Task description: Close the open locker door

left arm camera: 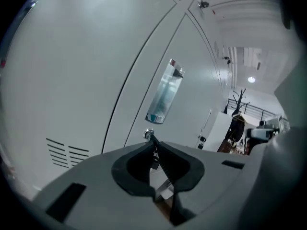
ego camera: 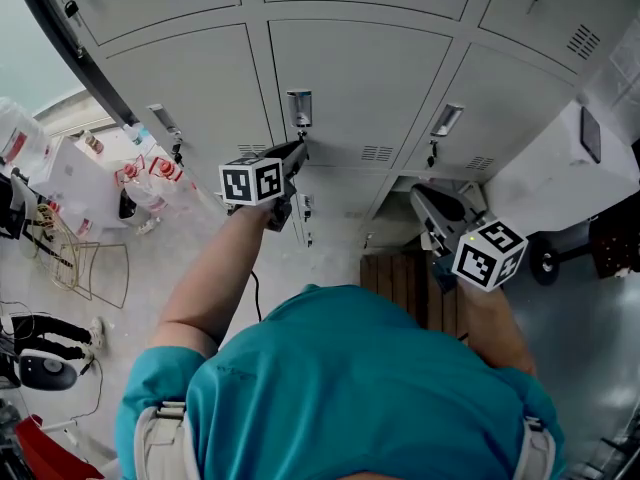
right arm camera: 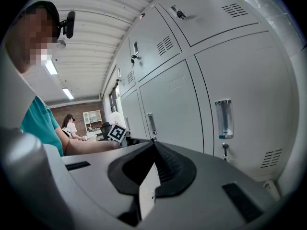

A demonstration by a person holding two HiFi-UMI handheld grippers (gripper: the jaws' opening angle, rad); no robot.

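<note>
Two tongs are raised at the lockers. The left tongs [ego camera: 297,153] have their jaws pinched nearly together on the key [left arm camera: 148,134] under the handle [ego camera: 298,108] of the middle locker door [ego camera: 360,83]. That door looks flush with its neighbours, so closing seems nearly finished. Next comes a firm press or a key turn. The right tongs [ego camera: 420,198] are closed and empty. Three handles show in that row.

Left hand-held gripper [ego camera: 298,148] tip at middle locker door [ego camera: 370,78], under handle [ego camera: 298,108]; right hand-held gripper [ego camera: 422,200] apart, lower.
</note>
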